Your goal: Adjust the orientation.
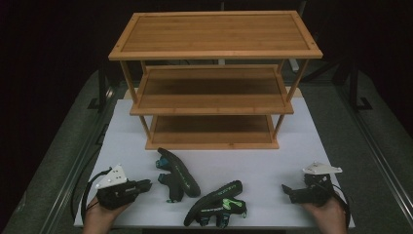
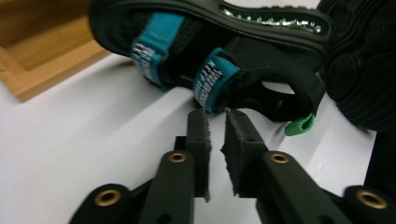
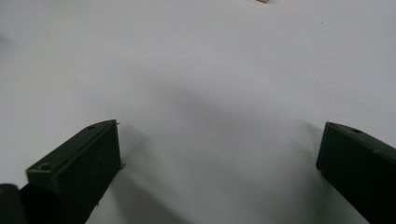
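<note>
Two sandals lie on the desk; the nearer sandal (image 2: 210, 51) sits just ahead of my left gripper (image 2: 216, 116), jaws nearly closed on nothing, teal strap dead ahead; right gripper (image 3: 219, 154) gapes wide, well apart

In the left gripper view the near sandal (image 2: 210, 51) is cut off at the top edge, and the white lettering on its blue straps is too blurred to read. The second sandal (image 2: 362, 65) runs off the right edge, so only part of its dark sole shows. A corner of the wooden shelf (image 2: 42, 51) is clipped at the left edge. From the high view, the green print on the sandal soles is too small to read.
</note>
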Tool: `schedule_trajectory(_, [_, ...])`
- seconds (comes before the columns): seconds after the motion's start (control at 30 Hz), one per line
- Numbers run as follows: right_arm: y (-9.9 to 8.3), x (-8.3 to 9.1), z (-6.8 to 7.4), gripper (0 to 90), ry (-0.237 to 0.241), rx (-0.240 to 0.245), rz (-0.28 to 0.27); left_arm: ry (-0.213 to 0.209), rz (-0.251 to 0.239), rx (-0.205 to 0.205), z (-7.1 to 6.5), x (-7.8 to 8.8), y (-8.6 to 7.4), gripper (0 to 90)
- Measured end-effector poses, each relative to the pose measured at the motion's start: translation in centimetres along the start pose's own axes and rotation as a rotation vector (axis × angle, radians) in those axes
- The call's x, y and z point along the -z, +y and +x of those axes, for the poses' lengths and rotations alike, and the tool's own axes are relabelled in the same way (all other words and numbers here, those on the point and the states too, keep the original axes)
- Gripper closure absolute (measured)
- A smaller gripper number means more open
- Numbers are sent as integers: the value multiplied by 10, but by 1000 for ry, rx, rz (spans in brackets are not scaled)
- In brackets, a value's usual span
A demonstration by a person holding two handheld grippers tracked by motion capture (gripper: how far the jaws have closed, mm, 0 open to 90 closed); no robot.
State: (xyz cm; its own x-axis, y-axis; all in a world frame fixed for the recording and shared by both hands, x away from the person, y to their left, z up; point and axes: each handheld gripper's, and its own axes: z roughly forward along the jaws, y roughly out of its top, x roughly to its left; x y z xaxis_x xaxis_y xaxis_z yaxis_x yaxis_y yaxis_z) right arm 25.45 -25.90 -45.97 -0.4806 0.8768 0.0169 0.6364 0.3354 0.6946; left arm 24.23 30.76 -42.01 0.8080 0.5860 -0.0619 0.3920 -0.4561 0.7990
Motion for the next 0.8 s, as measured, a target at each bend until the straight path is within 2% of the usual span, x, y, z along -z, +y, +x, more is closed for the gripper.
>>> schedule_trajectory(0.13, [0, 0, 0, 0, 0, 0, 0, -8, 30, -14, -2, -14, 1, 714])
schedule_trajectory(0.37, [0, 0, 0, 0, 1, -2, 0, -10, 44, -26, 1, -24, 6, 709])
schedule_trajectory(0.53, [0, 0, 0, 0, 1, -2, 0, -6, 74, -42, 4, -36, 9, 669])
schedule_trajectory(0.8, [0, 0, 0, 0, 0, 0, -3, -16, 100, -53, 5, -41, 7, 706])
